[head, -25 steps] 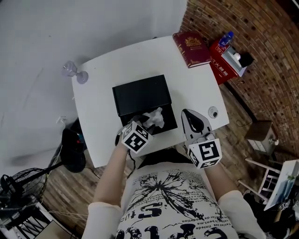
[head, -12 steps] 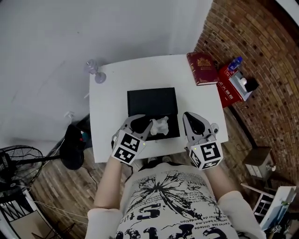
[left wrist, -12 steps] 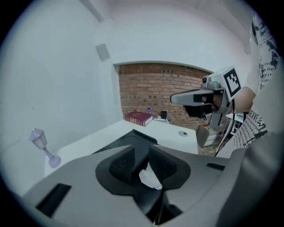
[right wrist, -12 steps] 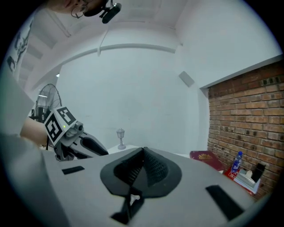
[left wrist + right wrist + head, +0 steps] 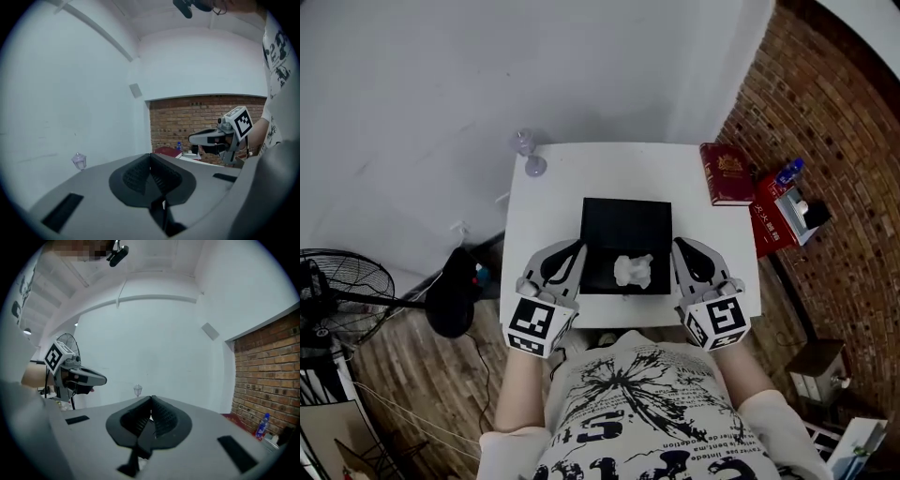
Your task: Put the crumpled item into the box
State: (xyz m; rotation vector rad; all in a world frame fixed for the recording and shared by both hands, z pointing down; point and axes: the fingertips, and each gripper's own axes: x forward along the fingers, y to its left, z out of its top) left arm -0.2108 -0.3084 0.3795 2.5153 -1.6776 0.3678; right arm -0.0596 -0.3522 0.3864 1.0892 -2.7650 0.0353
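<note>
Crumpled item [image 5: 633, 270] lies inside box [image 5: 623, 214], toward near wall; box sits mid-table [image 5: 548, 202]. Left gripper [image 5: 570, 251] and right gripper [image 5: 682, 249] flank box, just beside its sides. Both jaws pressed together, nothing between.

Task looks done. Best now: keep grippers clear, don't nudge box.

Head view alone shows item and box. Gripper views look over table: wall, glass [image 5: 78, 161], bricks, opposite gripper.

The left gripper [image 5: 572, 251] sits at 7 o'clock and the right gripper [image 5: 682, 251] at 5 o'clock. Both point toward 12, level with each other, jaws pressed together and empty.
</note>
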